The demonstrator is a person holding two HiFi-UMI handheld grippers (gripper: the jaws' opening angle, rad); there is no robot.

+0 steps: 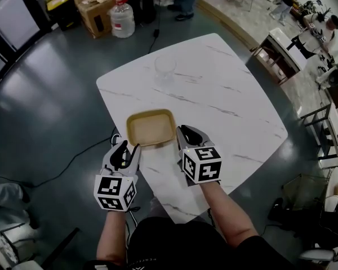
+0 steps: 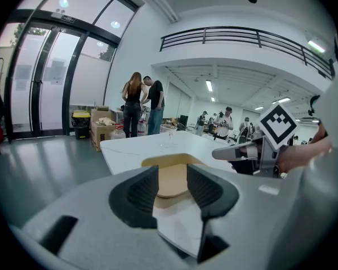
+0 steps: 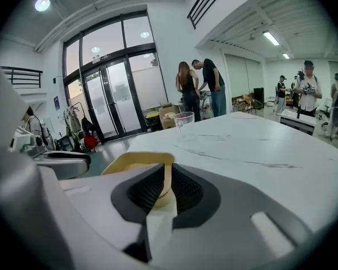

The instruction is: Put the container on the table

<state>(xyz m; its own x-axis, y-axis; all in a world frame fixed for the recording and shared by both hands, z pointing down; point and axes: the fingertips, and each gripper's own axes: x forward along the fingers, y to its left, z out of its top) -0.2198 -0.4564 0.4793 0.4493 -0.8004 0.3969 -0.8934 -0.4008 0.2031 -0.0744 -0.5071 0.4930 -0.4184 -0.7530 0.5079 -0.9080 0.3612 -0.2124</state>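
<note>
A tan, shallow, square container [image 1: 151, 127] rests on the white marble table [image 1: 225, 94] near its front edge. My right gripper [image 1: 187, 133] is at the container's right front corner. In the right gripper view the container's thin wall [image 3: 129, 162] stands between the jaws, and the right gripper [image 3: 168, 184] is shut on it. My left gripper [image 1: 128, 148] hovers just off the container's left front corner, over the table edge. In the left gripper view the left gripper [image 2: 172, 187] is open, and the container [image 2: 163, 162] shows beyond the gap, untouched.
A clear glass [image 1: 165, 66] stands further back on the table. On the floor beyond are a cardboard box [image 1: 96, 7] and a water jug [image 1: 122, 18], with people standing nearby. A cable [image 1: 73, 162] runs across the floor at the left.
</note>
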